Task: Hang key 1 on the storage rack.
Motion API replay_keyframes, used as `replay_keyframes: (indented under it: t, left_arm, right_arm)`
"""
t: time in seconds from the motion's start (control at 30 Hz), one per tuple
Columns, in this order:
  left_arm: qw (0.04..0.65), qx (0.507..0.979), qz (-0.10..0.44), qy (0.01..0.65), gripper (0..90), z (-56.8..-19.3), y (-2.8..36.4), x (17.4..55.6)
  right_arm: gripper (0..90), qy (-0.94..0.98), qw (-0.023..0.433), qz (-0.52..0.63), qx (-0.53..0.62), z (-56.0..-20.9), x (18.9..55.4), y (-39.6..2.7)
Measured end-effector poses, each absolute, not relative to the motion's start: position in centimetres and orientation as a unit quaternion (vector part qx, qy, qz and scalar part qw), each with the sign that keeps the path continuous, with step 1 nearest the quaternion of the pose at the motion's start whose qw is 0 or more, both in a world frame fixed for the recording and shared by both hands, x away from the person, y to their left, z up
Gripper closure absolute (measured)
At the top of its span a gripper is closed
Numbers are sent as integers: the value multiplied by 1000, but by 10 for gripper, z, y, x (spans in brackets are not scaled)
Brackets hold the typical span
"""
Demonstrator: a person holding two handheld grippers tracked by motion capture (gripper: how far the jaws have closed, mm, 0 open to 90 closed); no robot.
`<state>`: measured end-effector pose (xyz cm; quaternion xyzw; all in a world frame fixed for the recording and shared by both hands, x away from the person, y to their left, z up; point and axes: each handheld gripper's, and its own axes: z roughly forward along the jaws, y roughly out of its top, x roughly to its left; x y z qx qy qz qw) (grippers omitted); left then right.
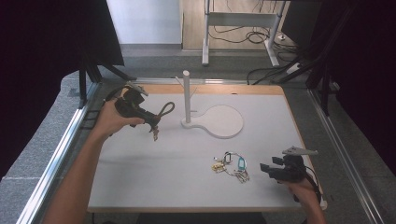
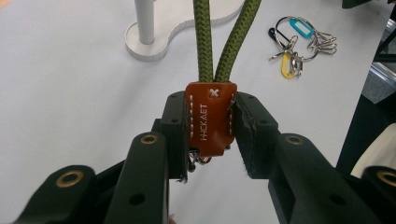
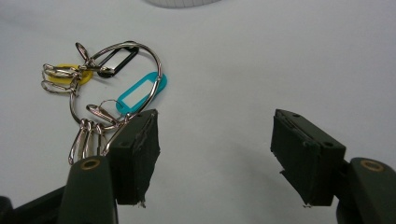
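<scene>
Clamped at its brown leather tab [image 2: 211, 122], the green rope loop keychain [image 1: 164, 111] hung in the left gripper [image 1: 153, 122] to the left of the white peg stand [image 1: 187, 98], lifted clear of the desk [image 1: 154, 172]. In the left gripper view the jaws pressed on both edges of the tab, the two rope strands rose straight out above it, and a little metal hardware dangled beneath. The stand's upright post rose from a flat white base [image 1: 224, 122] that spread to its right; thin side pegs branched near the top of the post, too fine to read clearly.

To do this step well, the person would likely need to keep the loop open and facing the post, bring it above the post's tip or level with a peg, then lower it squarely so the rope slid over rather than caught. Holding by the tab left the loop free to swing, so a slow, steady approach seemed wise, and the grip should be let go only once the rope bore on the stand.

In front of the stand and to its right lay a key bunch [image 1: 231, 165] with teal, yellow and black tags. Just right of that bunch the right gripper [image 1: 267, 169] rested with its jaws wide and nothing between them.
</scene>
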<state>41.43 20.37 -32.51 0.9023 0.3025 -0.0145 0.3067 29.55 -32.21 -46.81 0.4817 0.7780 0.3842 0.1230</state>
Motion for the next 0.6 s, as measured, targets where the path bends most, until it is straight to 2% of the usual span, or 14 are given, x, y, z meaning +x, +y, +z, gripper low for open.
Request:
replay_keyframes:
  t: [0.6]
  left_arm:
    - [304,900,-28,312,672,-317,206,441]
  right_arm:
    - [323,777,120,384,484,-468,296,-326]
